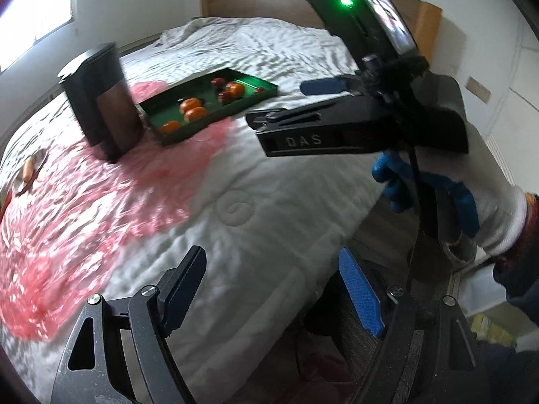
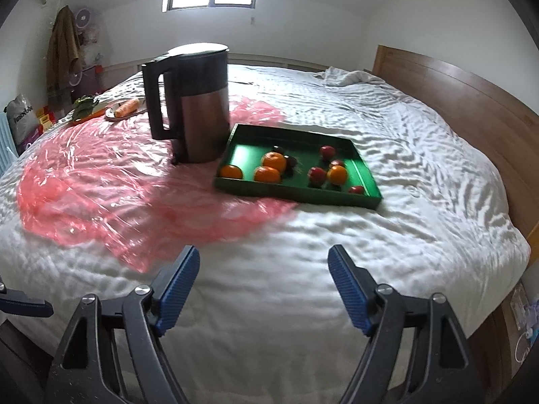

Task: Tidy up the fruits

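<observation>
Both grippers' fingers (image 2: pixel 180 289) stand apart and empty over the bed (image 2: pixel 370 242), short of the green tray (image 2: pixel 293 193) of fruit

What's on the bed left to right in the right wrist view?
Orange carrot → dark kettle with black handle → green rectangular tray holding oranges and red fruits → wooden headboard.
</observation>
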